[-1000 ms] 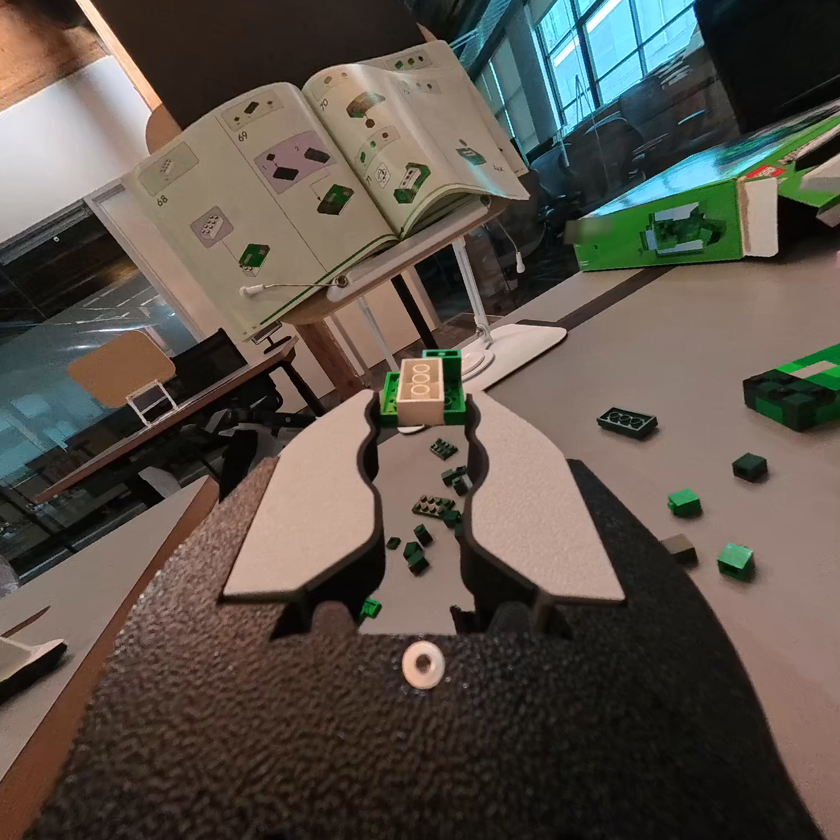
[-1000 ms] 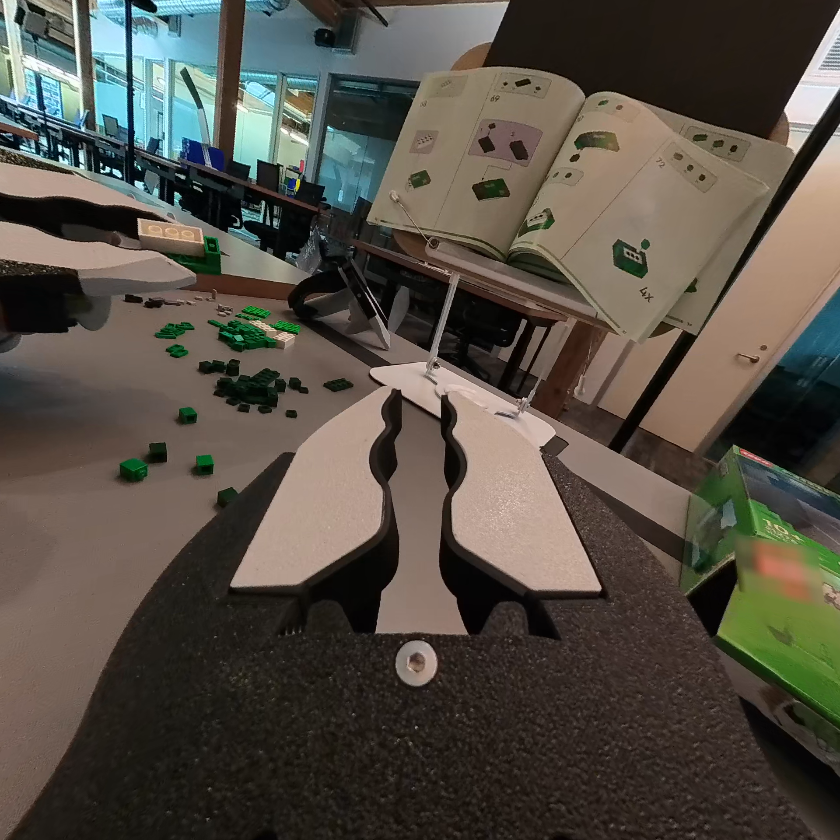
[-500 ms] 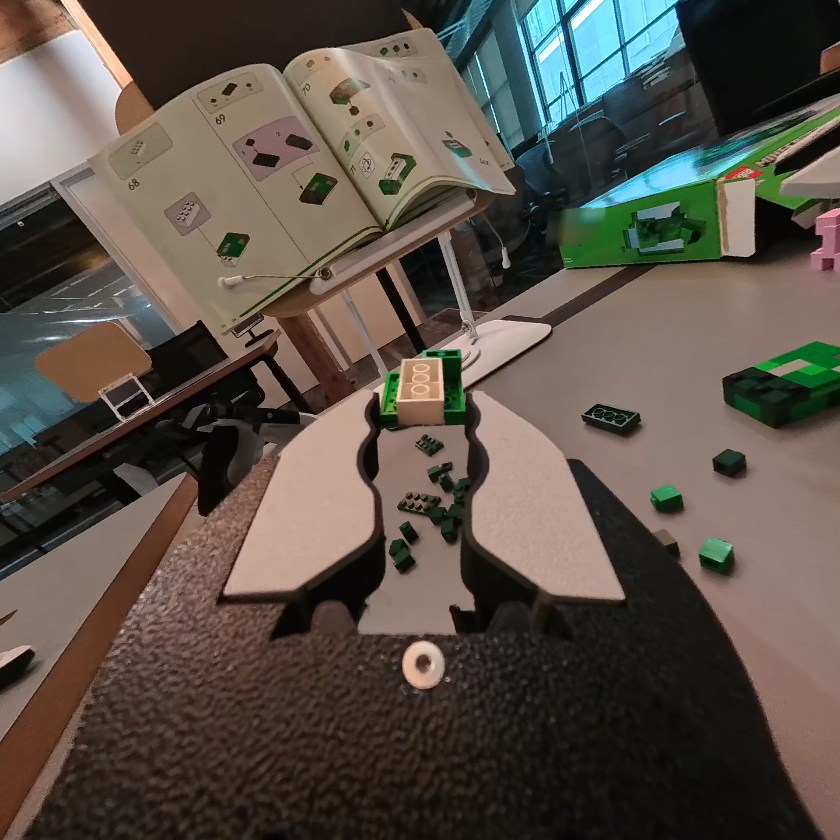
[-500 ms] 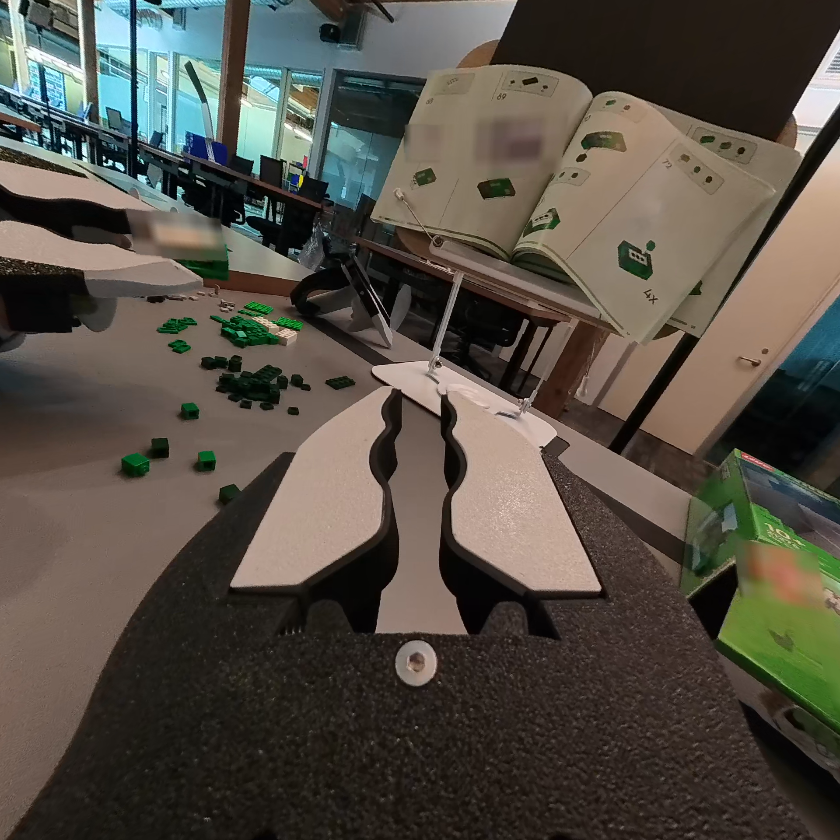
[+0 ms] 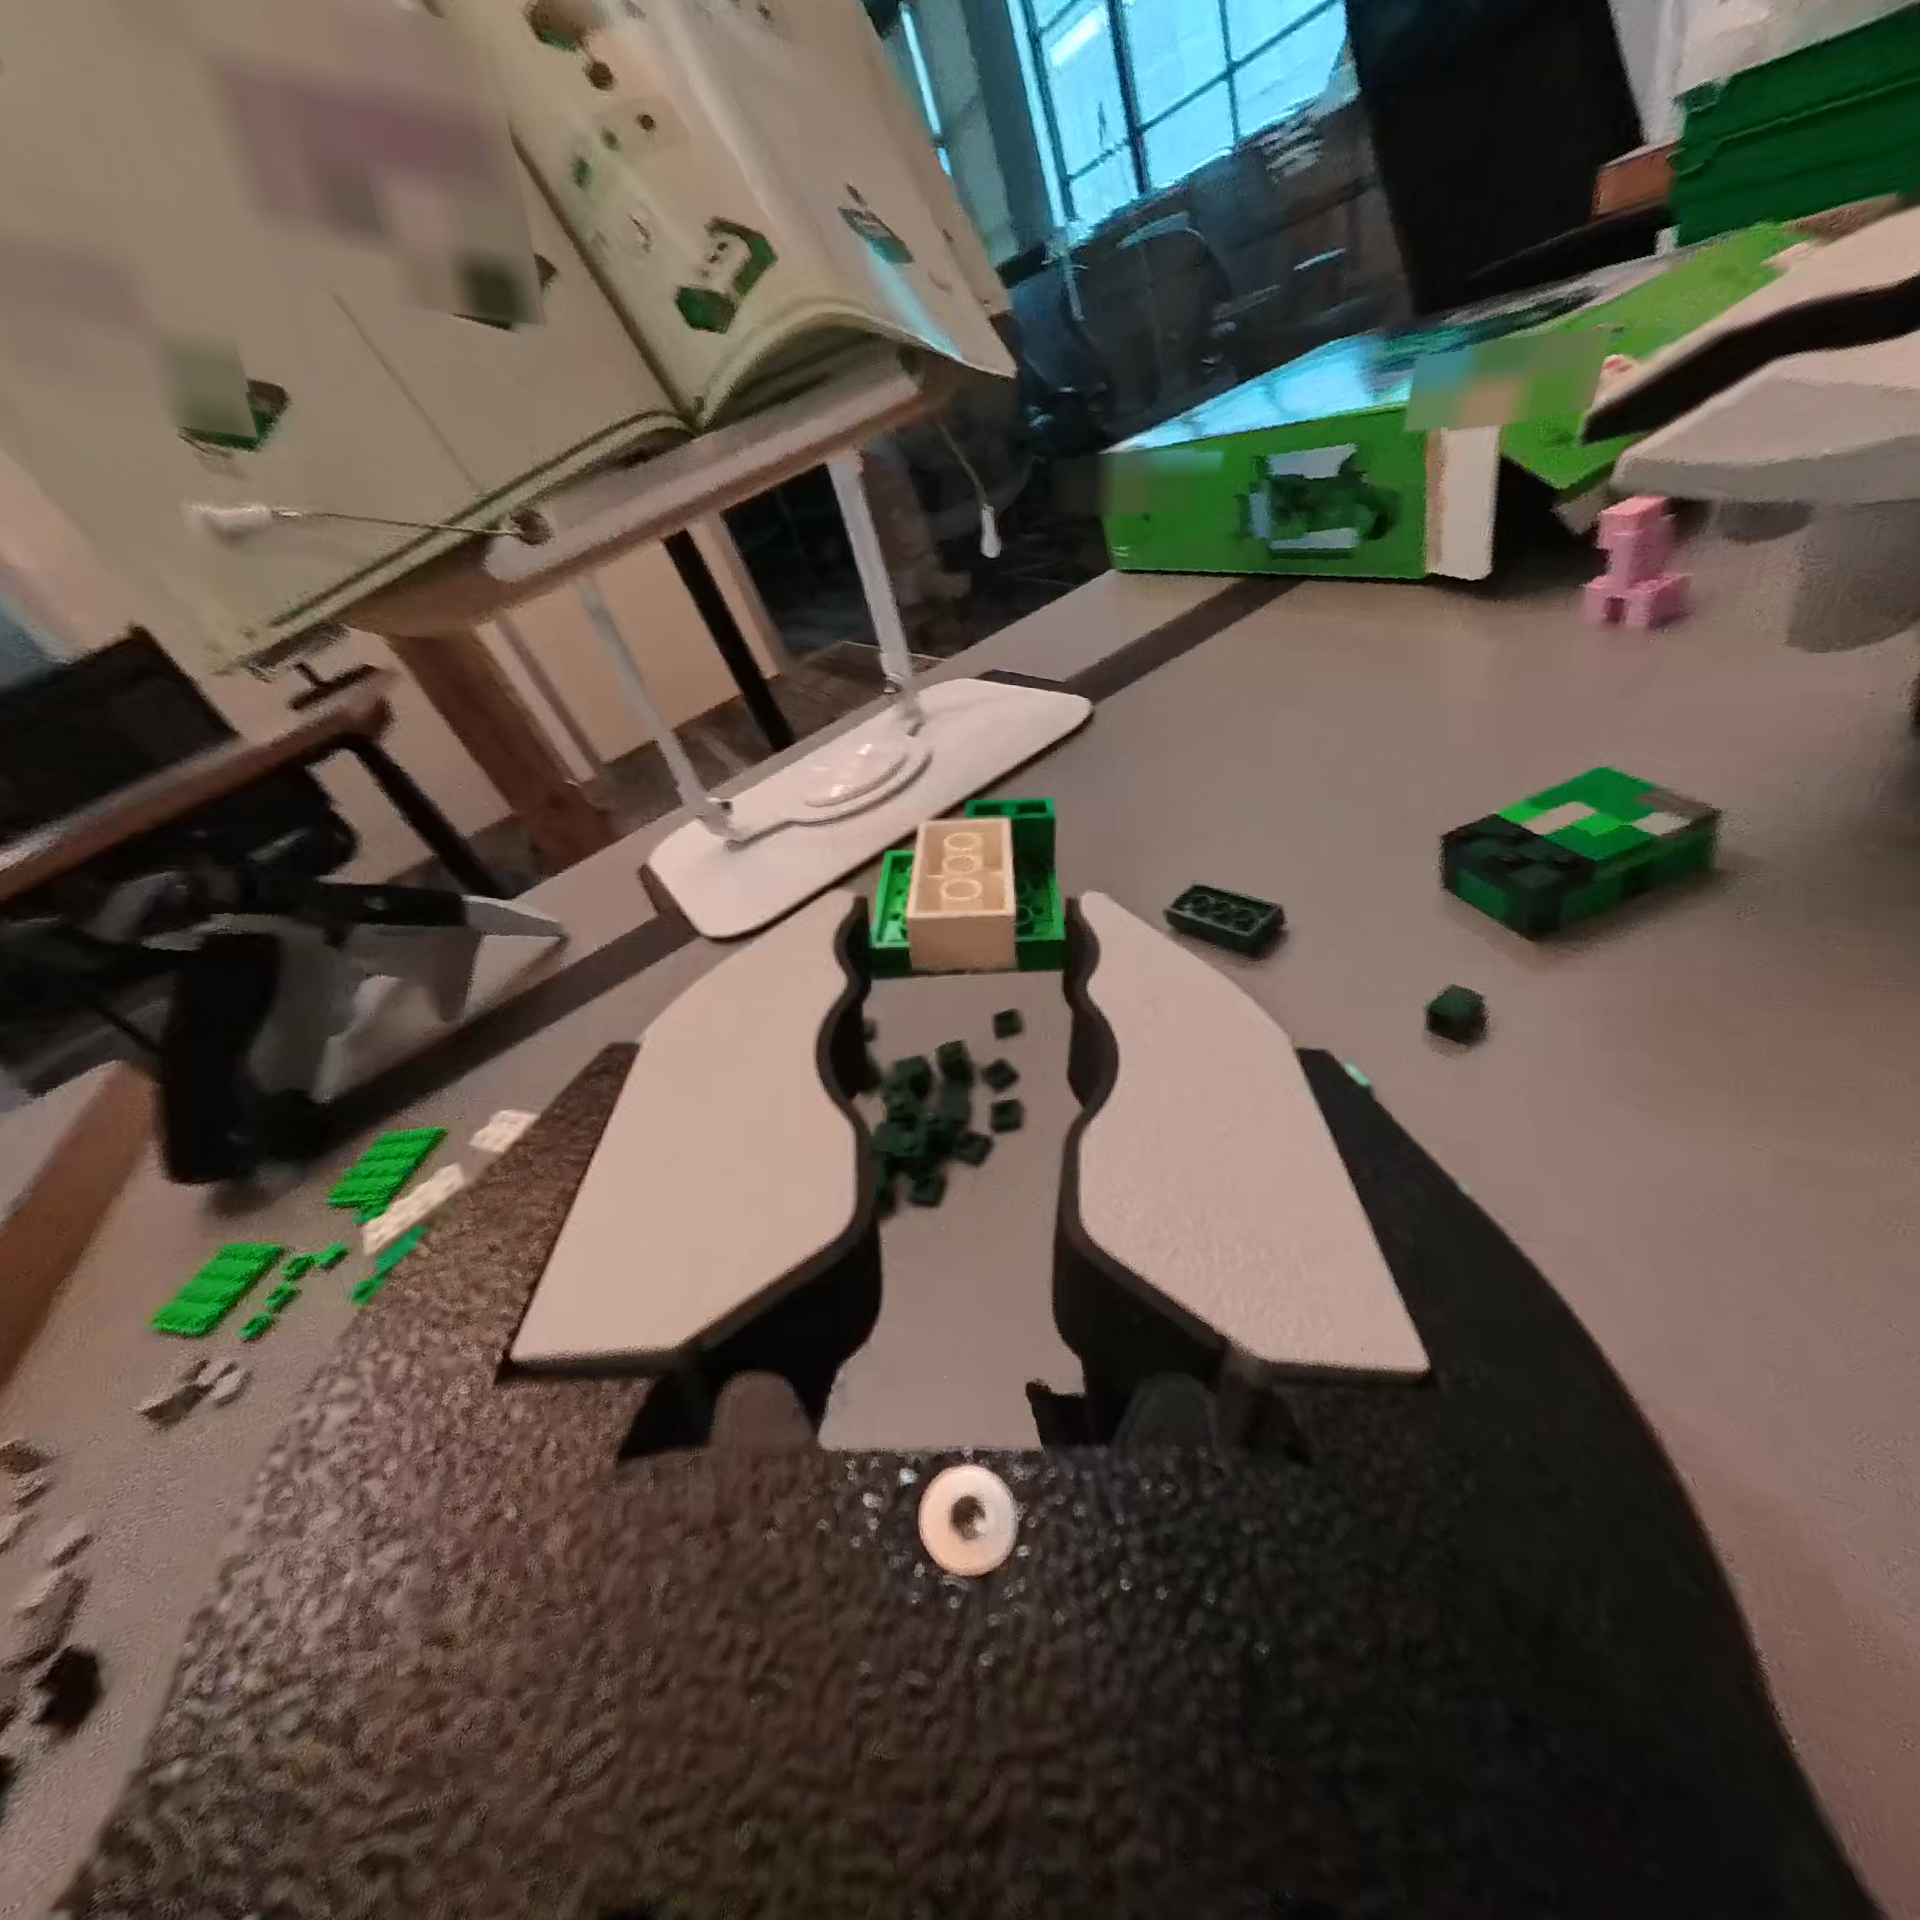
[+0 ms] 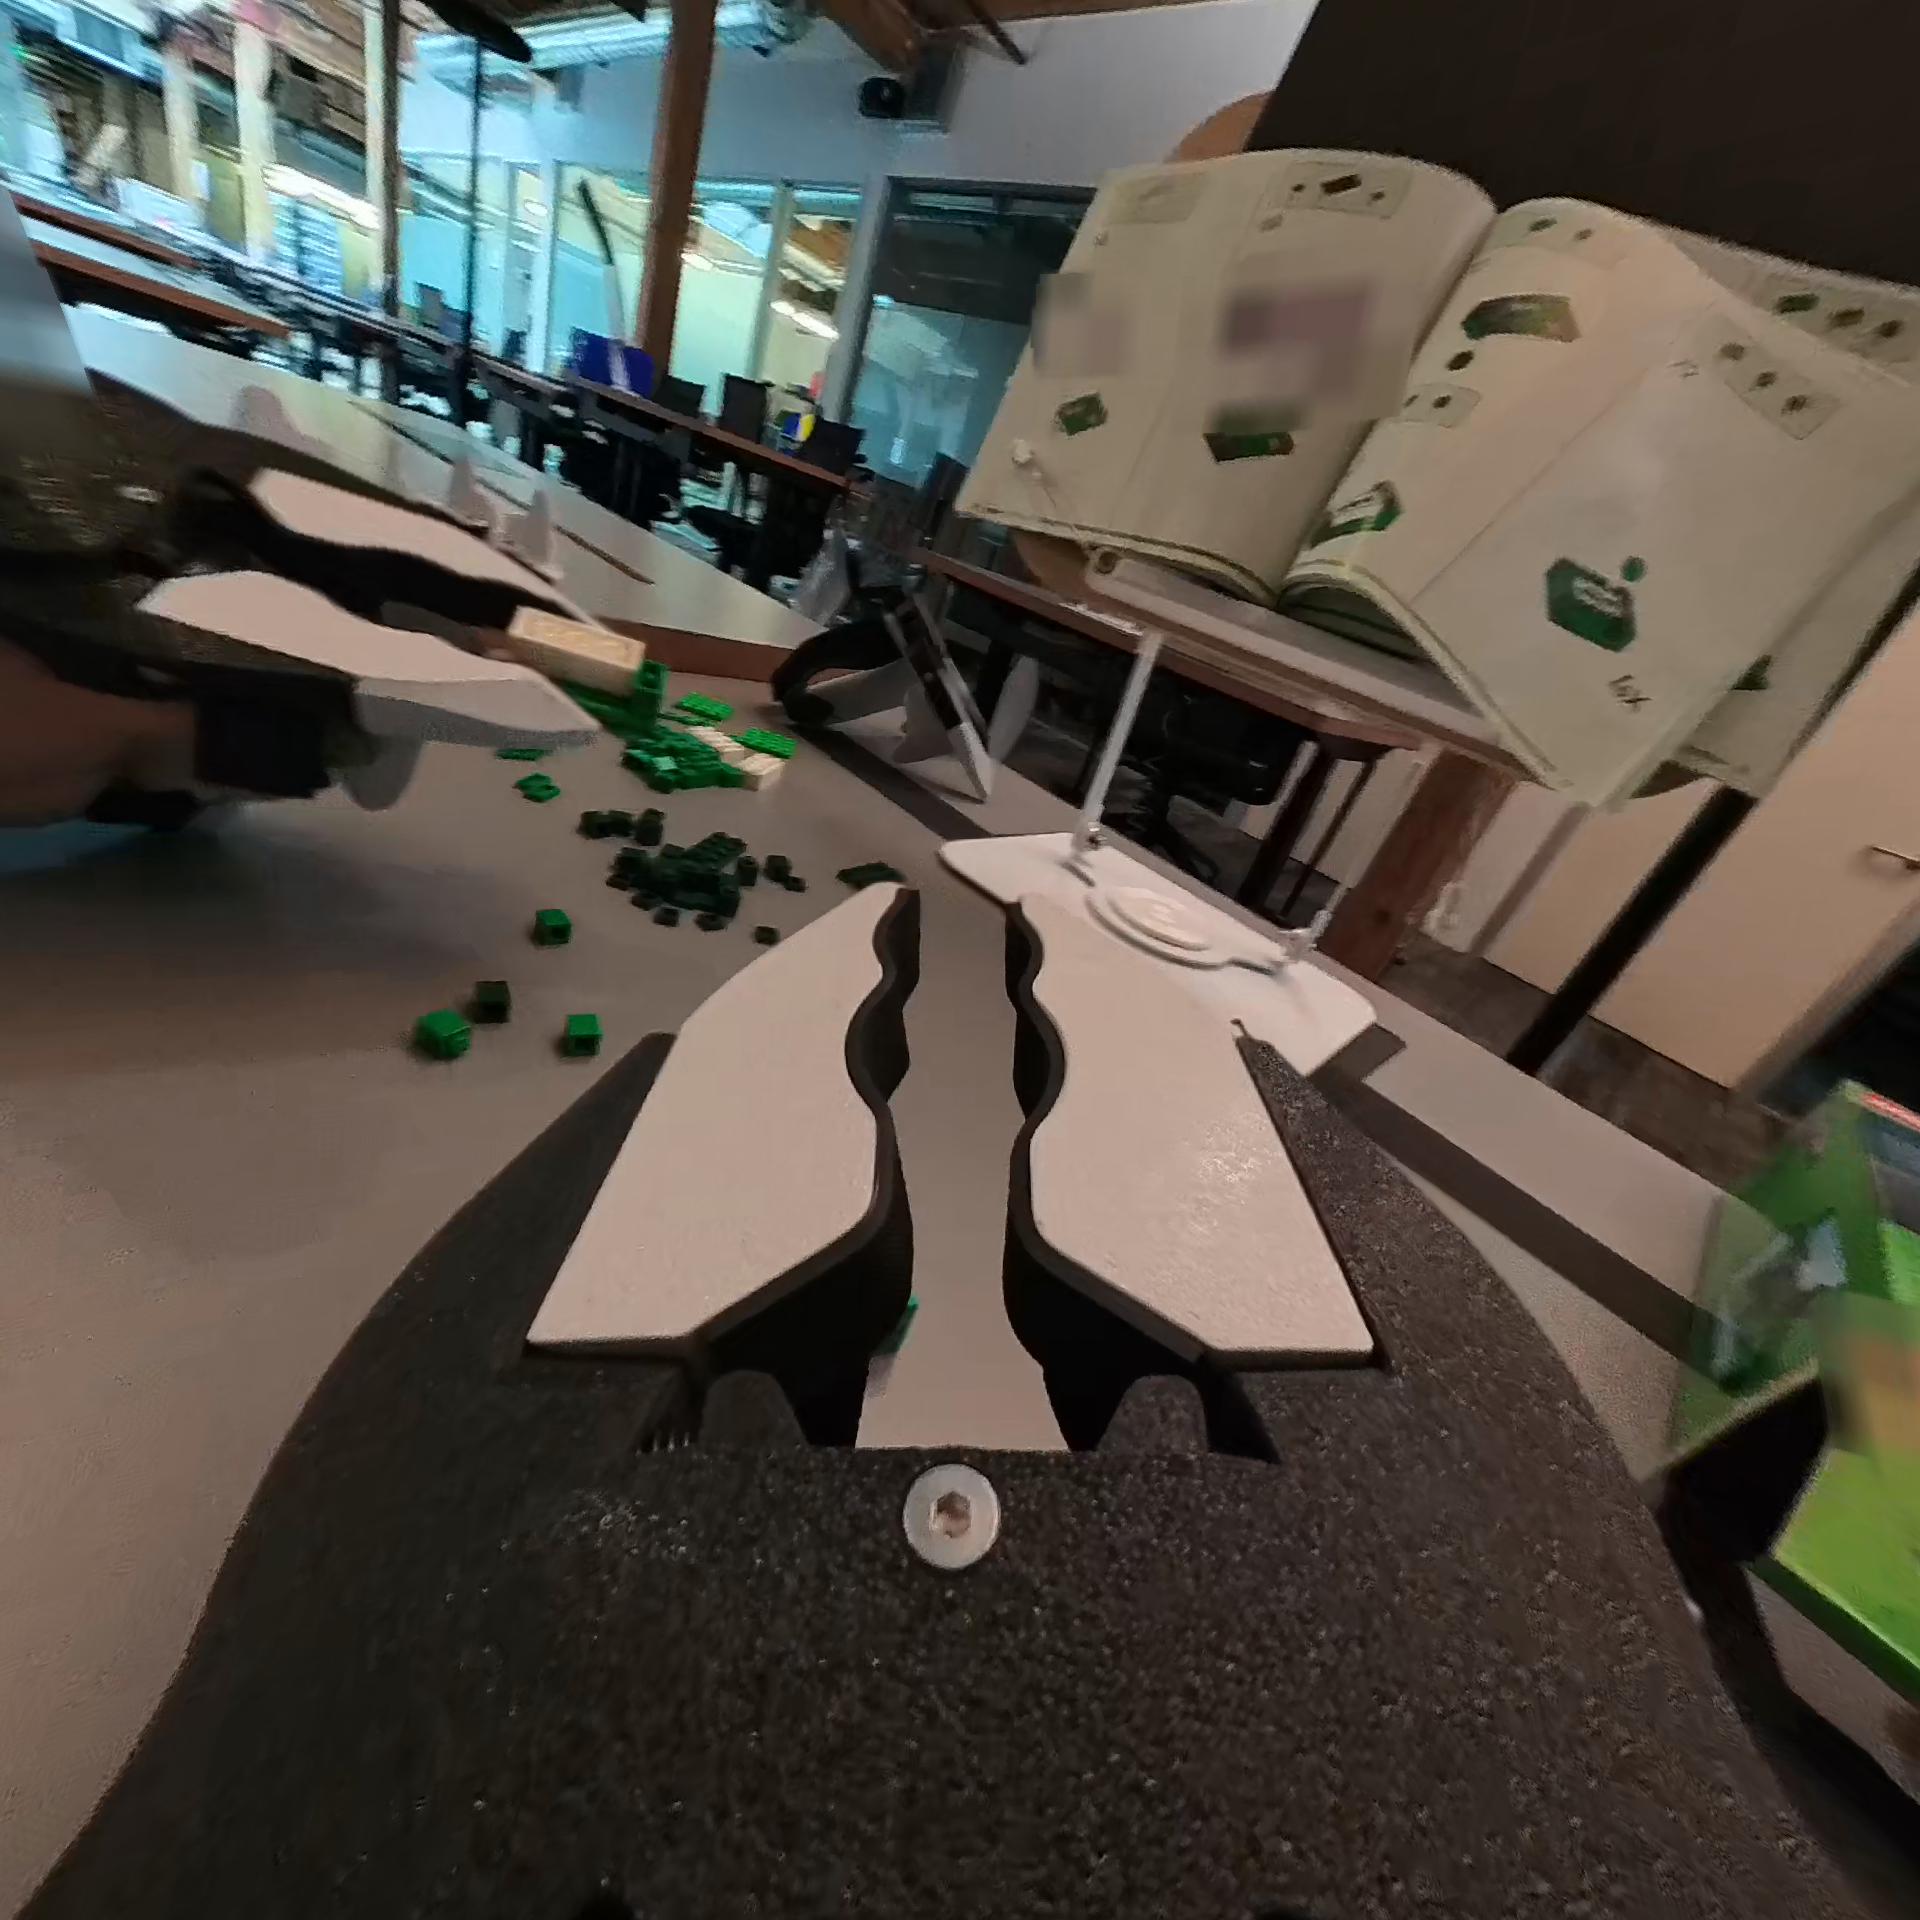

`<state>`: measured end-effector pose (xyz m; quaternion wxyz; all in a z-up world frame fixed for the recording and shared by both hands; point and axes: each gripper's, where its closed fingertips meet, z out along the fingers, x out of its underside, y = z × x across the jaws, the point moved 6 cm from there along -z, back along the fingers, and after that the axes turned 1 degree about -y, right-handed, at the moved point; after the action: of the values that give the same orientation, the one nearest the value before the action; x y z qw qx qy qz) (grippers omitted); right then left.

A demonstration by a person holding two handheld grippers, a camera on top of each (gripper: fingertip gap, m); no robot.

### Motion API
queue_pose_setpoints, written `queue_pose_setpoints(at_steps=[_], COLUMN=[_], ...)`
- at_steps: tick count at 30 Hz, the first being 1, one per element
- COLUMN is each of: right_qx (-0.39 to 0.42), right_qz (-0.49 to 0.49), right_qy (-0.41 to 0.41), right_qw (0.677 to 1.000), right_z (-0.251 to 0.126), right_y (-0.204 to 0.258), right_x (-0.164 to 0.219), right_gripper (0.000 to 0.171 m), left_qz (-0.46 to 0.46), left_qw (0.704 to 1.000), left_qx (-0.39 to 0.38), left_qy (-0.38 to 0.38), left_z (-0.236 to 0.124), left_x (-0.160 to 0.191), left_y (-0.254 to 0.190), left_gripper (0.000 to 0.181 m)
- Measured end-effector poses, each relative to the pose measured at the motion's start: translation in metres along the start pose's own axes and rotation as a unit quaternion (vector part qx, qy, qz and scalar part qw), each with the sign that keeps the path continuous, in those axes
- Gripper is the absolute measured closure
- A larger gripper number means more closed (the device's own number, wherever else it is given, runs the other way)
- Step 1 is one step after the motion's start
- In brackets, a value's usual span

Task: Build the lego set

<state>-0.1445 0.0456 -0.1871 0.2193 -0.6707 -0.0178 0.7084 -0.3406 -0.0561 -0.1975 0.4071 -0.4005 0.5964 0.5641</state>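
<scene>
My left gripper (image 5: 966,935) is shut on a bright green plate (image 5: 1039,914) with a white brick (image 5: 961,894) stuck on top. It holds it above a pile of dark green pieces (image 5: 935,1112) on the grey table. It also shows at the left of the right wrist view (image 6: 561,665), still with the white brick (image 6: 571,644). My right gripper (image 6: 961,904) is empty, with a narrow gap between its jaws, low over the table near the book stand's white base (image 6: 1164,935). Its fingers (image 5: 1714,436) show at the top right of the left wrist view.
An open instruction book (image 6: 1455,416) rests on the stand. A green box (image 5: 1299,499) and a pink figure (image 5: 1636,566) are at the back right. A built green block (image 5: 1579,862), a dark green brick (image 5: 1226,920) and bright green plates (image 5: 384,1174) lie on the table. One gripper's finger ends stand about 15 cm off the other's.
My left gripper has swung left and down over the dark green pile, still holding the plate and brick. My right gripper has shifted slightly; both views are motion-blurred.
</scene>
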Motion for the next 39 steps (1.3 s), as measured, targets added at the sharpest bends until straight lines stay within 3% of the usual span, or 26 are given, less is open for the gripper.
queue_pose_setpoints(at_steps=[2,6,9,12,16,22,29,34,39], right_qx=[-0.046,-0.184,-0.23,-0.293,-0.361,-0.422,-0.459,-0.435,-0.416], right_qz=[0.002,-0.018,-0.043,-0.028,-0.028,-0.087,-0.036,-0.059,-0.115], right_qy=[0.016,0.147,0.214,0.287,0.408,0.489,0.433,0.429,0.476], right_qw=[0.999,0.972,0.948,0.912,0.838,0.759,0.775,0.789,0.766], right_z=[0.0,0.001,0.011,0.03,0.056,0.08,0.097,0.087,0.073], right_y=[0.006,0.024,0.03,0.038,0.041,0.046,0.081,0.074,0.061], right_x=[0.001,0.0,-0.004,-0.001,0.011,0.013,0.005,0.016,0.025], right_gripper=[0.156,0.159,0.164,0.162,0.15,0.149,0.152,0.153,0.153], left_qz=[-0.02,-0.049,-0.043,-0.048,-0.063,-0.053,-0.065,-0.072,-0.067], left_qw=[0.999,0.986,0.982,0.98,0.98,0.988,0.997,0.996,0.997], left_qx=[0.037,0.157,0.185,0.19,0.187,0.144,-0.05,-0.053,-0.025], left_qy=[0.002,0.009,0.0,-0.008,-0.017,-0.006,0.004,0.0,0.001], left_z=[0.001,0.0,-0.003,-0.004,-0.005,-0.004,-0.011,-0.013,-0.007], left_x=[-0.001,-0.003,-0.004,-0.005,-0.006,-0.002,0.004,0.003,0.004], left_y=[-0.004,-0.021,-0.025,-0.024,-0.02,-0.011,0.037,0.039,0.029], left_gripper=[0.145,0.145,0.145,0.145,0.145,0.145,0.145,0.145,0.145])
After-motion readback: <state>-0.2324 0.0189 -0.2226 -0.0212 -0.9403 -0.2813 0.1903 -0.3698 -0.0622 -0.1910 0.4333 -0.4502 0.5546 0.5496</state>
